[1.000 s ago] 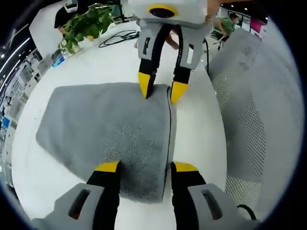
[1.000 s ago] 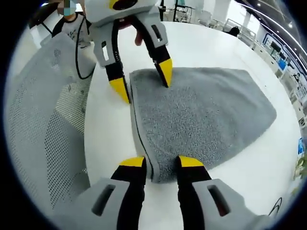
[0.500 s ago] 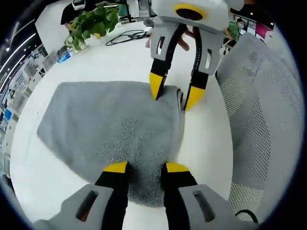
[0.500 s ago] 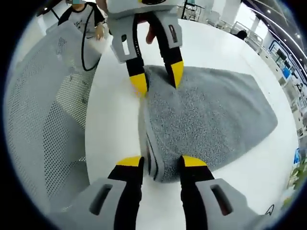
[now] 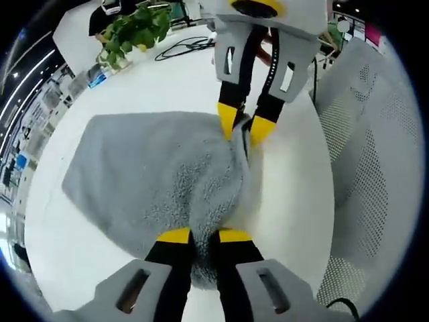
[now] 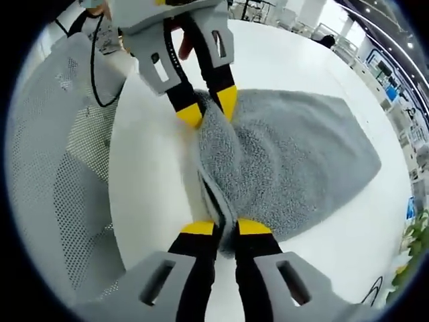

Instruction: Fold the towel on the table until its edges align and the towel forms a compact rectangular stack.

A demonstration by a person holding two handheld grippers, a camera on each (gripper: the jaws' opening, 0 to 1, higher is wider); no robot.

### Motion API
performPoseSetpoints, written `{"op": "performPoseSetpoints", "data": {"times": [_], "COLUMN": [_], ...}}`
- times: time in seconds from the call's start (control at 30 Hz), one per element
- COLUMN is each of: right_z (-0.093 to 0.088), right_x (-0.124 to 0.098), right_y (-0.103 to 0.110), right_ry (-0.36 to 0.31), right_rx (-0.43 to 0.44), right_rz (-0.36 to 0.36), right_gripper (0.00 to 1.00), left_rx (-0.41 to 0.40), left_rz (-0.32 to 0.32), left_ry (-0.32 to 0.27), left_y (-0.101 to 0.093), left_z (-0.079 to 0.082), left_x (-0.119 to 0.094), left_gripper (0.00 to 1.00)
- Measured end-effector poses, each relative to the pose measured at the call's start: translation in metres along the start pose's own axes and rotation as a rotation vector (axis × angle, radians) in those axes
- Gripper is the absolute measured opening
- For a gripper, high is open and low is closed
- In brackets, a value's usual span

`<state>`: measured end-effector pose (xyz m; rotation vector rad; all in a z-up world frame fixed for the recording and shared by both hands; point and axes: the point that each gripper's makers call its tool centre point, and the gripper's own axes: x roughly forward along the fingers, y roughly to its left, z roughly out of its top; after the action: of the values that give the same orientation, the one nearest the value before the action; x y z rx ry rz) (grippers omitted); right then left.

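Observation:
A grey terry towel (image 5: 147, 168) lies folded on the white round table (image 5: 87, 268). In the left gripper view my left gripper (image 5: 199, 237) is shut on the towel's near corner, and the right gripper (image 5: 244, 125) pinches the far corner of the same edge. The right gripper view has my right gripper (image 6: 226, 228) shut on the towel (image 6: 301, 161) at its near corner, with the left gripper (image 6: 208, 106) clamped on the far corner. The edge between both grippers is bunched up and lifted off the table.
A grey mesh office chair (image 5: 375, 154) stands close against the table's edge beside the towel, also seen as the chair (image 6: 47, 161). A potted green plant (image 5: 131, 30) and a black cable (image 5: 184, 48) sit at the far side. A person (image 6: 94, 7) is behind.
Both grippers went from open astride the towel's edge to shut on its corners. The edge has risen and wrinkled.

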<state>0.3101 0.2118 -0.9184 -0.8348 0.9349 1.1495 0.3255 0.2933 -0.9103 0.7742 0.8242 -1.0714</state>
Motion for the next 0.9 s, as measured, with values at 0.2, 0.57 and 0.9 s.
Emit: {"op": "performPoseSetpoints", "data": {"times": [0.2,0.57,0.9], "right_z": [0.004,0.017,0.028], "right_x": [-0.011,-0.044,-0.075], "right_y": [0.027,0.036,0.031], "right_ry": [-0.032,-0.112,-0.172], "right_rx": [0.0,0.083,0.047], "right_rz": [0.038,0.096,0.087], "right_gripper": [0.07,0.07,0.07], "left_rx": [-0.218,-0.166,-0.173], "left_rz": [-0.103,-0.139,-0.145], "left_ry": [-0.05,-0.098,-0.149], "left_y": [-0.01,-0.02,-0.013], "left_z": [-0.007,0.009,0.031], "left_x": [-0.013,-0.054,-0.081], "left_gripper": [0.09,0.09,0.09]}}
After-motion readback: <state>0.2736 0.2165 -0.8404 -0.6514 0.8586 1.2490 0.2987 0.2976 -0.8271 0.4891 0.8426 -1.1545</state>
